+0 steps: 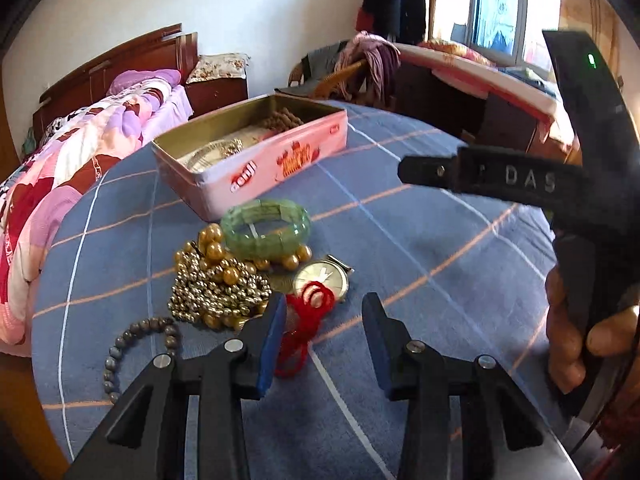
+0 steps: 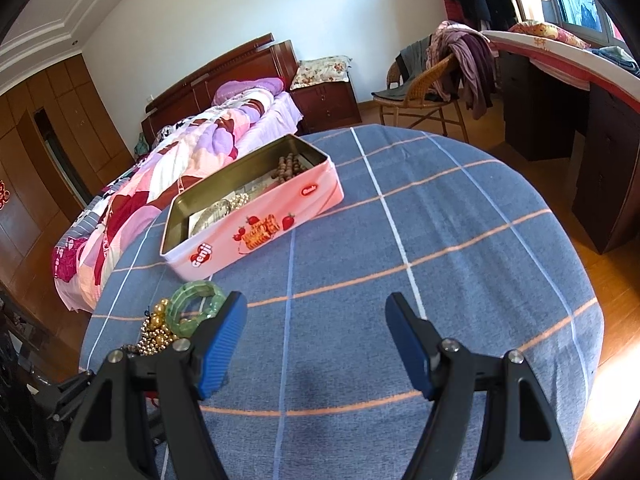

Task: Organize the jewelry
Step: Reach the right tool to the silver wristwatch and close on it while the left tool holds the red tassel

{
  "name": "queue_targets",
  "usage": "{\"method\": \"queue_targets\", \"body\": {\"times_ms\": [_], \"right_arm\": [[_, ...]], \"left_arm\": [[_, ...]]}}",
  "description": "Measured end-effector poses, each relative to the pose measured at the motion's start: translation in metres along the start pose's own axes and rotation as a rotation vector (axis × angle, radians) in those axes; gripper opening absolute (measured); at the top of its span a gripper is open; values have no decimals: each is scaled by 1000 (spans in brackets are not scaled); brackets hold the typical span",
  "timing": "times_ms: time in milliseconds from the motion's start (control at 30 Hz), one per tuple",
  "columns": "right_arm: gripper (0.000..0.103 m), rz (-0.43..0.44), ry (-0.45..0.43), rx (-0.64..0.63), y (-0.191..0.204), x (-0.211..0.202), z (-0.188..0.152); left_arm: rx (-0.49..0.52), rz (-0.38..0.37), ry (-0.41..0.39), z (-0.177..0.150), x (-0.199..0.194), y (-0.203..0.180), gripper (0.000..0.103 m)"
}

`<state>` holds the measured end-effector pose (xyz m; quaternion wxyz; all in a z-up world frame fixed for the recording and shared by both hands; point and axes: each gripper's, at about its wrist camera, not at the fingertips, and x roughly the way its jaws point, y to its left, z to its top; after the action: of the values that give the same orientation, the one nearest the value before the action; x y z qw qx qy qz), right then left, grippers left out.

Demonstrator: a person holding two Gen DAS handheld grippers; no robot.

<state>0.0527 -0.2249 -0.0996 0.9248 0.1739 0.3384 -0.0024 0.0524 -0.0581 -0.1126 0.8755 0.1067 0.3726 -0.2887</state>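
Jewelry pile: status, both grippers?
Left gripper open, fingers astride red cord. Right gripper open, empty over cloth. Pink tin open beyond pile; path clear.

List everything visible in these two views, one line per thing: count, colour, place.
tin box: one, pink, lid off, far side of the cloth, jewelry inside
table cloth: one, blue with white and orange lines
green bracelet: one, before the box
gold bead pile: one heap, beside the bracelet
watch: one, pale dial, right of the heap
red cord: one, partly over the watch
grey bead bracelet: one, nearest left
bed: one, pink quilt, background
wicker chair: one, clothes draped
left gripper: blue pads, open beside the cord
right gripper: open, empty
hand: one, holds the right tool
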Motion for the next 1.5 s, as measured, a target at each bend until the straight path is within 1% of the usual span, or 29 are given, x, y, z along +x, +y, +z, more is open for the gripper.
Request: {"method": "queue_targets", "body": {"times_ms": [33, 67, 100, 133, 167, 200, 233, 300, 367, 533, 667, 800, 867, 967, 1067, 1133, 1200, 1233, 1267, 1300, 1333, 1433, 1467, 1500], "right_arm": [[75, 0, 2, -1, 0, 0, 0], [75, 0, 4, -1, 0, 0, 0], [75, 0, 4, -2, 1, 0, 0], [75, 0, 1, -2, 1, 0, 0], [75, 1, -1, -1, 1, 0, 0], [75, 2, -5, -1, 1, -1, 0], [75, 3, -6, -1, 1, 0, 0], [75, 3, -5, -1, 1, 0, 0], [75, 3, -6, -3, 1, -1, 0], [75, 11, -12, -12, 2, -5, -2], [75, 27, 18, -18, 6, -4, -6], [75, 50, 57, -75, 22, -2, -12], [75, 91, 92, -104, 35, 1, -17], [75, 129, 156, -122, 49, 11, -22], [75, 107, 200, -177, 67, 23, -27], [76, 116, 245, -204, 78, 33, -29], [76, 125, 250, -227, 86, 35, -32], [76, 148, 260, -232, 89, 36, -33], [77, 172, 275, -232, 91, 38, -33], [82, 183, 280, -236, 94, 39, -34], [85, 177, 281, -255, 98, 40, -35], [86, 128, 283, -349, 111, 43, -41], [85, 119, 284, -367, 113, 44, -42], [80, 110, 284, -382, 115, 45, -43]], "left_arm": [[7, -4, 8, -1, 1, -2, 40], [11, -9, 17, -2, 2, -3, 34], [11, -9, 31, -3, 4, -3, 24], [8, -3, 31, -3, 4, -3, 22], [-8, -7, 30, -3, 4, 0, 17], [-25, -11, 28, -4, 3, 3, 11], [-59, -22, 27, -4, 3, 9, 6], [-117, -55, 20, -6, 1, 19, 4], [-156, -58, 6, -7, -3, 25, 4], [-218, -100, -101, -5, -34, 37, 4], [-246, -97, -173, -2, -64, 51, 4], [-282, -71, -223, 0, -82, 68, 4], [-301, -63, -239, 0, -88, 75, 4], [-317, -51, -256, -1, -92, 83, 4], [-325, -47, -264, 0, -94, 88, 4], [-322, -35, -266, 0, -94, 88, 4], [-324, -31, -267, 0, -92, 90, 4], [-328, -32, -269, 0, -92, 91, 4], [-331, -32, -270, -1, -92, 91, 4], [-333, -31, -270, 0, -92, 92, 4], [-335, -30, -271, 0, -93, 93, 4], [-340, -23, -267, 0, -92, 94, 4], [-343, -21, -266, 0, -92, 95, 4], [-346, -21, -266, -1, -92, 95, 4]]}}
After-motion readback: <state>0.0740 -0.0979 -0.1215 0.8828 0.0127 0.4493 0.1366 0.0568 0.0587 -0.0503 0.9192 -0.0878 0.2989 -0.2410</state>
